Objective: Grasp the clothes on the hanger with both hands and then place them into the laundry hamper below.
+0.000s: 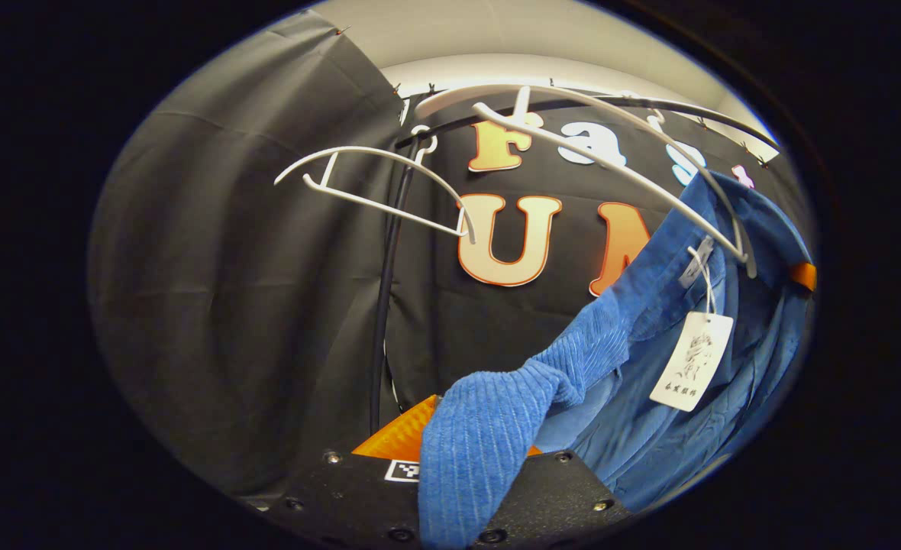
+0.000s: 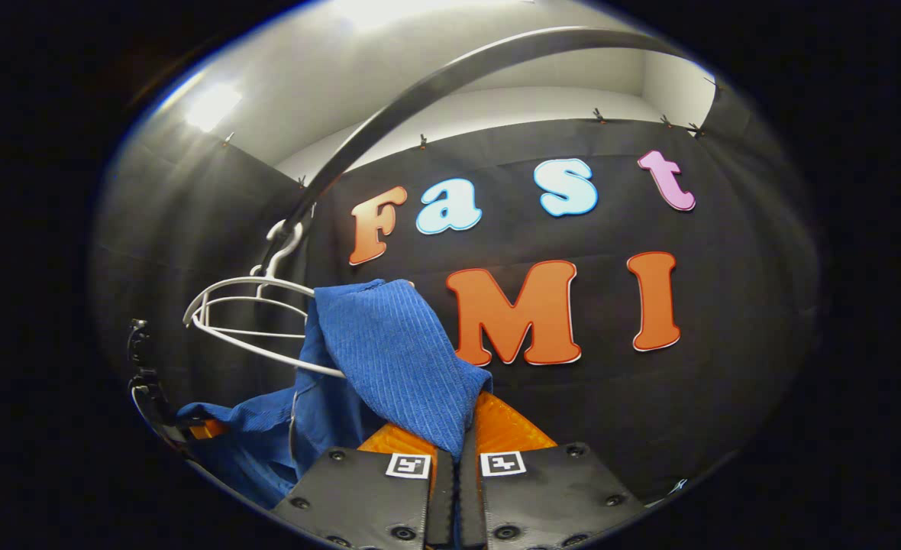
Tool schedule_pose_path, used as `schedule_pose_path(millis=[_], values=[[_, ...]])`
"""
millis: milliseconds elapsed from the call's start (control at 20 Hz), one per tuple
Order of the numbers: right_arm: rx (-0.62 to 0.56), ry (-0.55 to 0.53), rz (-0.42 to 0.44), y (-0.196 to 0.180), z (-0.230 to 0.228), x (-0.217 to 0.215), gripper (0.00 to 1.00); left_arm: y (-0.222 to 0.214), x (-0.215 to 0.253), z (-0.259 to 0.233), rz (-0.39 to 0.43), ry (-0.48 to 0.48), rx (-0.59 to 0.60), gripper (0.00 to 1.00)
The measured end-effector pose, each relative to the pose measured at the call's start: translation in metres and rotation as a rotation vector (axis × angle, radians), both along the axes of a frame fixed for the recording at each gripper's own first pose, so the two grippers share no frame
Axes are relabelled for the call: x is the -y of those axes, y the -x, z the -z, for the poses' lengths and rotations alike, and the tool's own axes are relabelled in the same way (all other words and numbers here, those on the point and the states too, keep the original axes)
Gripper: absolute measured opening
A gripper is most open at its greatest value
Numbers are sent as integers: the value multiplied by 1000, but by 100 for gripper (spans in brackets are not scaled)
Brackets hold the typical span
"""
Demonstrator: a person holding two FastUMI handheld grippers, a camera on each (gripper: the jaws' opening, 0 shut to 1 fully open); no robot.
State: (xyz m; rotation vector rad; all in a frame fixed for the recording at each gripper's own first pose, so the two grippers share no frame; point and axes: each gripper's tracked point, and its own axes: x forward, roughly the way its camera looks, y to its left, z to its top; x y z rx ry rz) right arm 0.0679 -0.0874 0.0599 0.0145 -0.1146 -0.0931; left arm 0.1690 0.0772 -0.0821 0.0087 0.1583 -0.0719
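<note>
A fold of the blue corduroy garment (image 1: 489,428) is clamped by the left hand-held gripper (image 1: 466,458), and another fold (image 2: 397,359) is pinched by the closed right hand-held gripper (image 2: 454,451). The garment is draped over a white hanger (image 1: 618,164) on the dark rail (image 2: 435,84).

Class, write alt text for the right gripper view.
The right gripper is shut on a blue ribbed garment, which drapes over a white hanger hooked on a dark curved rail.
</note>
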Motion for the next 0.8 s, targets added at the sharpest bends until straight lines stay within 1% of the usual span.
schedule_pose_path(millis=[150,250,350,500,650,800], values=[[8,-27,48,-6,0,28,10,-5,15,-13,26,-10,15,6],[6,6,84,-16,0,43,11,-12,26,-10,58,-8,9,6],[-25,12,121,-24,8,58,11,-15,39,-9,85,-19,7,6],[-90,-23,163,-31,34,79,11,-13,59,-7,121,-18,-8,6],[-131,-47,180,-24,57,94,11,-11,74,0,152,-5,-24,7],[-164,-38,181,-3,74,102,11,-4,86,8,176,-1,-39,7]])
